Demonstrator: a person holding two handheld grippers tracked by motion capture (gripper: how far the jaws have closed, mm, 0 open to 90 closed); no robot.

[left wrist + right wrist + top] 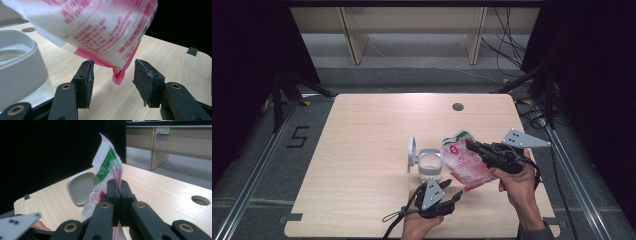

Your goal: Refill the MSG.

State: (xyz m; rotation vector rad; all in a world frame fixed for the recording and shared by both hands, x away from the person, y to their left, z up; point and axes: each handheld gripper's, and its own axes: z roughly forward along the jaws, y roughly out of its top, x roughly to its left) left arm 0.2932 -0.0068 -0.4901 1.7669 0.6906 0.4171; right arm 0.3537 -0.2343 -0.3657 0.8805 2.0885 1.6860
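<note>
Nearest the high camera, two bare hands come in over the front edge of a pale wood-grain table (362, 150). Its top is smooth and matt, with rounded corners and a round cable hole (457, 106) near the far edge.

Held low at the front, the left gripper (457, 196) has its jaws parted; in the left gripper view the pink bottom corner of the pouch hangs between the rough black pads (86, 77) and neither pad presses on it.

Just beyond stands a round white jar (430, 167) with a thick, smooth plastic rim and a clear body. Its hinged lid (411, 153) is flipped open and stands up on the left side. What is inside I cannot tell.

Touching the jar's right side, a soft plastic pouch (464, 162) hangs tilted above the table, white with pink print and a green patch near its top, its film crinkled and glossy. The right gripper (472, 146) has its jaws closed on the pouch's upper edge; in the right gripper view the film is pinched flat between the pads.

Beyond the table lie grey carpet, metal floor rails, black stand legs, loose cables and a light wooden bench (412, 20), with black curtains on both sides.
</note>
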